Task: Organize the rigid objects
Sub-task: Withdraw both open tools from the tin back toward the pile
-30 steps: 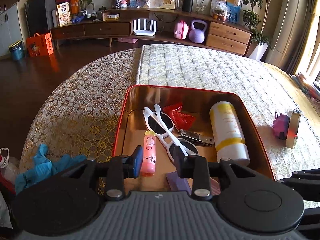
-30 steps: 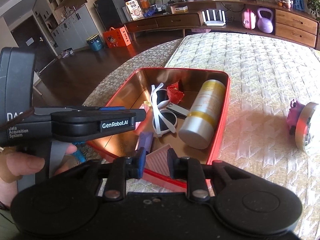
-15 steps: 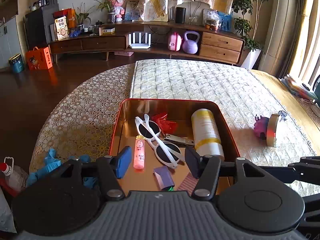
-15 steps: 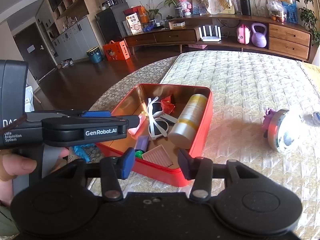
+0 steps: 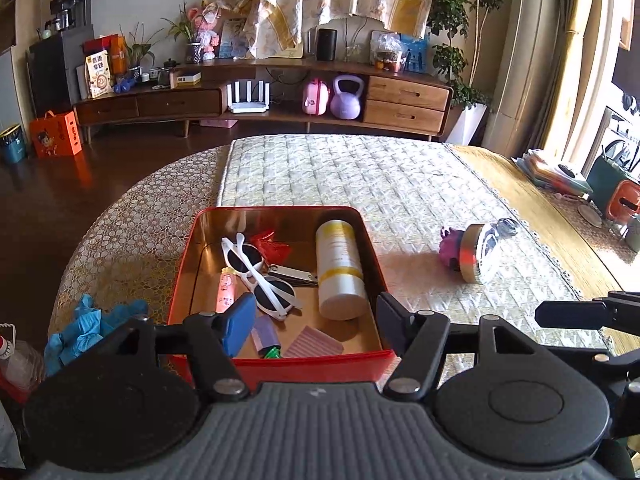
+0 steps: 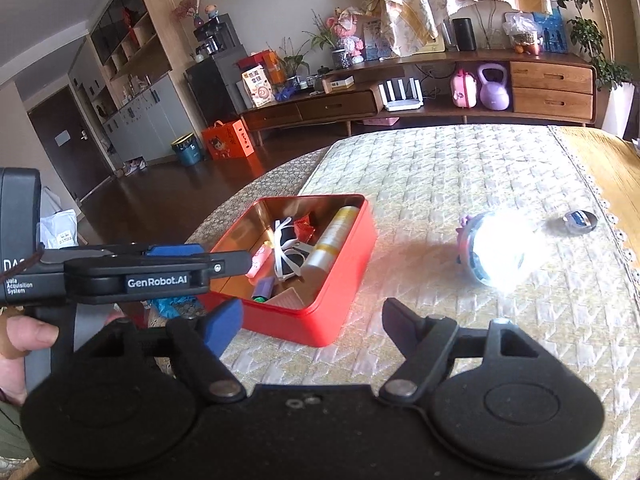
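A red tin box [image 5: 182,280] [image 6: 344,304] sits on the quilted table. It holds white sunglasses [image 5: 260,276], a yellow-banded bottle [image 5: 338,268], a pink tube [image 5: 226,290], nail clippers [image 5: 292,274], a red wrapper, a purple item and a pink card. To its right lie a round gold-rimmed mirror [image 5: 478,254] [image 6: 500,252] and a pink toy [image 5: 450,246]. My left gripper [image 5: 316,320] is open and empty above the box's near edge. My right gripper [image 6: 312,322] is open and empty, nearer than the box and right of the left gripper.
A small round tin [image 6: 579,220] lies past the mirror. Blue gloves [image 5: 90,326] lie at the table's left edge. A low wooden cabinet [image 5: 280,100] runs along the far wall. Things are stacked at the table's right end [image 5: 560,172].
Both grippers have opened wide and pulled back and up from the box. The mirror, toy and more of the table have come into view.
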`<state>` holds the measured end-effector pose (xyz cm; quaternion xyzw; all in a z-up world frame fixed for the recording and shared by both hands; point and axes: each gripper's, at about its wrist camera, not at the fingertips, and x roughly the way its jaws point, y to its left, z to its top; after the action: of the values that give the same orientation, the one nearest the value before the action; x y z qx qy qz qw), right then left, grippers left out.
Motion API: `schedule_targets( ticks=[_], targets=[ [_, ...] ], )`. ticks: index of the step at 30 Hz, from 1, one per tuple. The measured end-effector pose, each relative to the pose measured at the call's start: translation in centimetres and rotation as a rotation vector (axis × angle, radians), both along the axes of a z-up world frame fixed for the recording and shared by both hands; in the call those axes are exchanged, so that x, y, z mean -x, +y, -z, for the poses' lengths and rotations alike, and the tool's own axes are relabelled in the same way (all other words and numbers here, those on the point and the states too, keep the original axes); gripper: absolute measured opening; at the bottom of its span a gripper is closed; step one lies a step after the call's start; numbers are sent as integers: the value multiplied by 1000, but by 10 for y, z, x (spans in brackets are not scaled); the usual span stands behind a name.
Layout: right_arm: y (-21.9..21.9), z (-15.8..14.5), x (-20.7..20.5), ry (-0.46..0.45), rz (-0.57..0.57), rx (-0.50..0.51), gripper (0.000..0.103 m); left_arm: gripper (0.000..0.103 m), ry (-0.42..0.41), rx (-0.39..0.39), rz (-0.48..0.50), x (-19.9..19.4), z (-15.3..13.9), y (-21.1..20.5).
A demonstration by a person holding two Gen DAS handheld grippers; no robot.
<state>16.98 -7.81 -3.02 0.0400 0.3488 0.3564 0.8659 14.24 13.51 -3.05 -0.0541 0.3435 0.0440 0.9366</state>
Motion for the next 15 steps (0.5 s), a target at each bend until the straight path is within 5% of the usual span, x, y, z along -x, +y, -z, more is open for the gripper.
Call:
schedule_targets(
  ticks=[15],
  targets=[
    [-70,-2,-4,-24,132,-19,103,82,-60,3,43,1,-6,-59]
  ],
)
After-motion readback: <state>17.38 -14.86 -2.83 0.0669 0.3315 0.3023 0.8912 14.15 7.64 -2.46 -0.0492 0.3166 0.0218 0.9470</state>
